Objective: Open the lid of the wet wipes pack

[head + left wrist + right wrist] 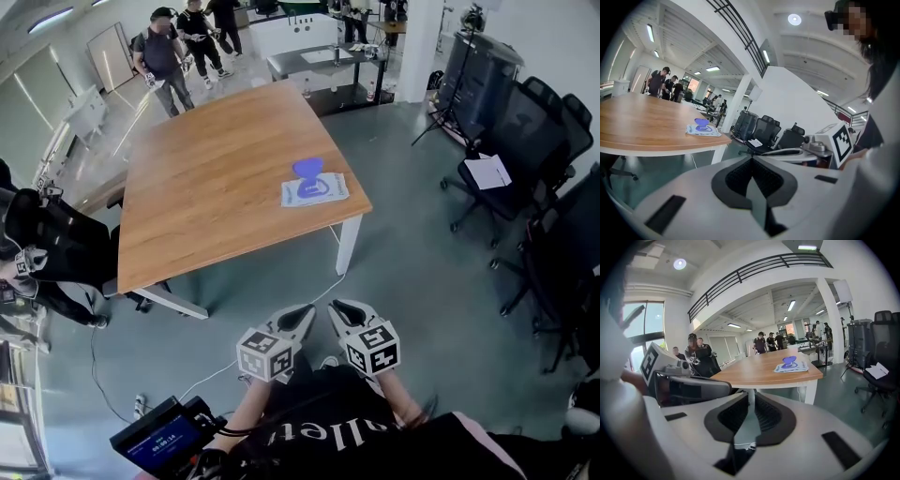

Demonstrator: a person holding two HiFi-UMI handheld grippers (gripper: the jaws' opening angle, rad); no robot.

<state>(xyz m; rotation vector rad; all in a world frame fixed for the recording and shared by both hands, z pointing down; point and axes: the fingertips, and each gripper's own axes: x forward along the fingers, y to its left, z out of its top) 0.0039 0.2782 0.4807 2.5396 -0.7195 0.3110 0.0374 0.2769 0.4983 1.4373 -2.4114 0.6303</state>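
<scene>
Bench: one rectangular wooden-topped bench (206, 178) on white legs, standing on a grey-green floor (412, 253).
Pack: one flat white-and-blue wet wipes pack (315, 189) lies on the bench near its near right corner, just inside the right edge. Nothing else lies on the top.
Lid: one oval blue lid (307, 170) stands raised at the pack's far edge, off the blue-ringed opening.
Tools, count: two, side by side low in the head view, held close to the person's body over the floor and well apart from the bench.
Left tool (298, 317): clenched, its dark ribbed pads pressed together with nothing between them, as the left gripper view shows (751, 160).
Right tool (343, 309): released a little, with a narrow slit between its pads and nothing in it; in the right gripper view (751, 397) a white bench leg shows through the slit.
Pack from the tools: far ahead in both gripper views (703, 130) (791, 366), touched by neither.
Marker cubes: two, one on each tool (265, 354) (373, 349).
People: three stand beyond the bench's far edge (161, 52).
Office chairs: several black ones (525, 122) to the right of the bench; one carries a single white sheet of paper (487, 172).
</scene>
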